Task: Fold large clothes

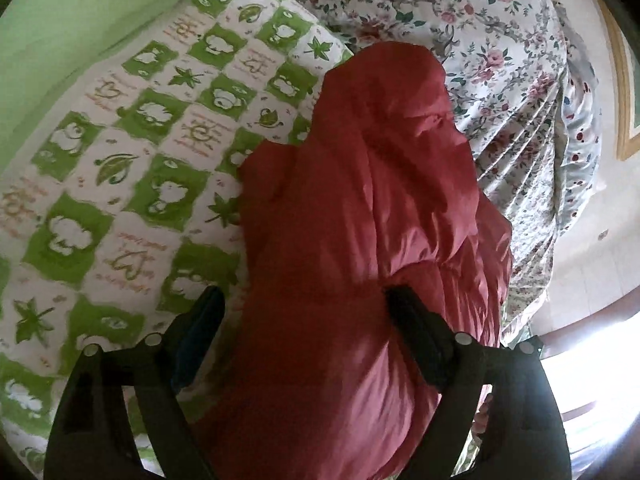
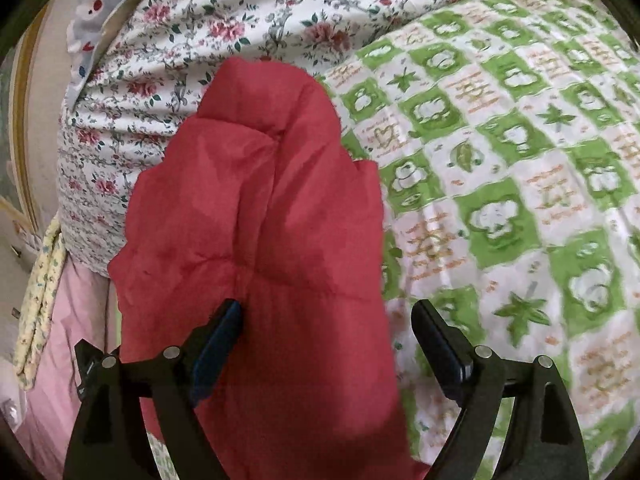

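Note:
A red padded garment (image 1: 360,220) lies in a long folded bundle on a bed, running away from both cameras. It also shows in the right wrist view (image 2: 260,220). My left gripper (image 1: 306,304) is open, its black fingers standing on either side of the garment's near end. My right gripper (image 2: 326,316) is open too, its left finger over the red cloth and its right finger over the bedsheet. I cannot tell whether the fingers touch the cloth.
The garment rests on a green-and-white checked bedsheet (image 1: 120,168), also in the right wrist view (image 2: 520,160). A rose-print quilt (image 1: 460,32) is heaped at the far end, also in the right wrist view (image 2: 180,40). A pink sheet (image 2: 72,340) hangs at the bed's edge.

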A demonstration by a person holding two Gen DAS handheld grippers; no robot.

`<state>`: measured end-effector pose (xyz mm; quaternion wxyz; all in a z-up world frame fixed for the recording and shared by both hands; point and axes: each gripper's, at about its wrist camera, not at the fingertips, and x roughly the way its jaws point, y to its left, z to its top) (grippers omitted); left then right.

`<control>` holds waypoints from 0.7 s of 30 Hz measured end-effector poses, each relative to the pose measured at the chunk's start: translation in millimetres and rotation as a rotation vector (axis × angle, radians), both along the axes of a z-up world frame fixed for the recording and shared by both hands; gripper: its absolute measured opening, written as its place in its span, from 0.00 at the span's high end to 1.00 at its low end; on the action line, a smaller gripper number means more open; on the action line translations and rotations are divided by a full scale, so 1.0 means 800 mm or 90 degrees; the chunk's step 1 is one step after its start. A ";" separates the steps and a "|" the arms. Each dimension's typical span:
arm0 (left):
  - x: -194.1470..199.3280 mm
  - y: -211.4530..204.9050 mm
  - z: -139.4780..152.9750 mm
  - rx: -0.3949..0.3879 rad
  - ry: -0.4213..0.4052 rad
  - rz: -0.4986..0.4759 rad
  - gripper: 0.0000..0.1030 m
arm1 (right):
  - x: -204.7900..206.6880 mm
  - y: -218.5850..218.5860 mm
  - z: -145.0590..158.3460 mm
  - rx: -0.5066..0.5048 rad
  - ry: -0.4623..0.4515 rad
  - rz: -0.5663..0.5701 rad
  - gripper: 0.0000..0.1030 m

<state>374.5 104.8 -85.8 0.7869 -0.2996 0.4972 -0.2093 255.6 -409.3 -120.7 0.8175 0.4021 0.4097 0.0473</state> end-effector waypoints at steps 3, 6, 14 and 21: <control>0.005 -0.010 0.000 0.010 0.001 0.003 0.16 | 0.015 0.008 -0.003 0.007 0.006 0.009 0.16; 0.005 -0.026 0.007 0.031 -0.018 -0.010 0.32 | 0.025 0.019 0.002 -0.007 0.010 0.015 0.27; -0.017 -0.038 0.040 0.080 -0.071 -0.024 0.65 | 0.008 0.025 0.032 -0.013 0.003 0.015 0.65; -0.068 -0.029 0.076 0.099 -0.123 -0.041 0.69 | -0.052 0.037 0.076 -0.060 -0.020 0.042 0.71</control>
